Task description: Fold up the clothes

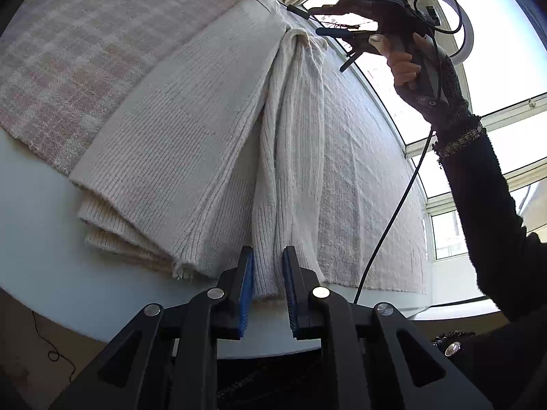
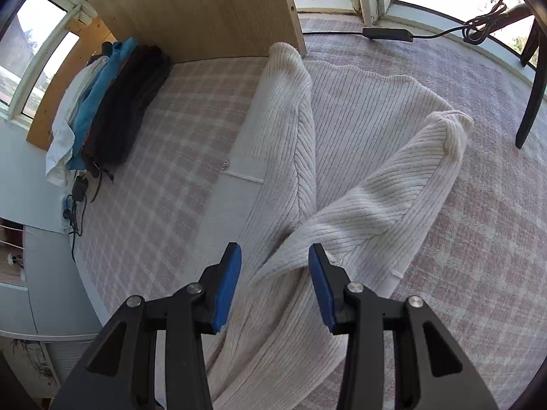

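A cream ribbed sweater (image 1: 177, 150) lies folded lengthwise on a pink checked blanket (image 1: 68, 54). One sleeve (image 1: 294, 157) runs down from the shoulder. Its cuff sits pinched between the blue pads of my left gripper (image 1: 268, 273) at the near table edge. In the right wrist view the sweater (image 2: 359, 109) is spread below. A sleeve (image 2: 383, 198) is folded diagonally across it, and the other sleeve (image 2: 290, 109) lies along the left side. My right gripper (image 2: 275, 273) hovers open over where the sleeves cross, holding nothing. It also shows in the left wrist view as the right gripper (image 1: 324, 24), held by a hand near the shoulder.
A pile of folded clothes (image 2: 112, 102) in white, blue and black leans at the far left by a wooden board (image 2: 191, 10). A dark chair leg (image 2: 533, 85) and a power adapter (image 2: 386, 32) with cable sit by the windows. The white table rim (image 1: 51, 239) shows beyond the blanket.
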A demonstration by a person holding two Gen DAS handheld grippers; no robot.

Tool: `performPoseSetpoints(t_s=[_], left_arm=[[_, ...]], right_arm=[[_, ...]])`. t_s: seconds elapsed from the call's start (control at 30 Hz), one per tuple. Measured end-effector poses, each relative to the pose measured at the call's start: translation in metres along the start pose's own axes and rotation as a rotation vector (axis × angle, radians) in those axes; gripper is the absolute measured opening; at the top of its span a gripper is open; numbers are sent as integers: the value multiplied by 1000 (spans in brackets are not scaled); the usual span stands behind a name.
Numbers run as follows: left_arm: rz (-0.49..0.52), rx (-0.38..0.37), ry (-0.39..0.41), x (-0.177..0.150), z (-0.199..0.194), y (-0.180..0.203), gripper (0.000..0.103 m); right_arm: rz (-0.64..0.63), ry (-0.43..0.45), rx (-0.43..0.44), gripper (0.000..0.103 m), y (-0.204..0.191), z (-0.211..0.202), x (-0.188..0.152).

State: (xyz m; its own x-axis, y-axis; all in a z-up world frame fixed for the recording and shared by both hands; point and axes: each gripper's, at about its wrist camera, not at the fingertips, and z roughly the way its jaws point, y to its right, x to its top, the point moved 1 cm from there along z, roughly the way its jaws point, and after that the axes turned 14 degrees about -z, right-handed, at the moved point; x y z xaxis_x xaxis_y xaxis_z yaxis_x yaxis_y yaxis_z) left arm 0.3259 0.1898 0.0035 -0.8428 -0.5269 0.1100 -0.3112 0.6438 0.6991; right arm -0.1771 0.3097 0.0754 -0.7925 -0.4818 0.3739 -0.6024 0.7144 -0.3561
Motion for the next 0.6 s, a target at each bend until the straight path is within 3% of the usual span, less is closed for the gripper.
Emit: performPoseSetpoints(t_s=[0.17,0.33,0.43,0.5,0.6], left_arm=[[85,44,35,16,-21,13,15],[153,72,35,44,-19,24,15],[219,78,49,67,-17,45,16],[270,78,68,93,-13,62,32],[346,74,72,145,6,93,40]], right_arm=[[72,178,-92,38,43,-57,-16],[253,174,-125,37,112,-37,-12],[292,173,-130,37,129,-24,0],[292,178,-155,37,132,-17,9],[304,196,-152,37,137,-10,16]])
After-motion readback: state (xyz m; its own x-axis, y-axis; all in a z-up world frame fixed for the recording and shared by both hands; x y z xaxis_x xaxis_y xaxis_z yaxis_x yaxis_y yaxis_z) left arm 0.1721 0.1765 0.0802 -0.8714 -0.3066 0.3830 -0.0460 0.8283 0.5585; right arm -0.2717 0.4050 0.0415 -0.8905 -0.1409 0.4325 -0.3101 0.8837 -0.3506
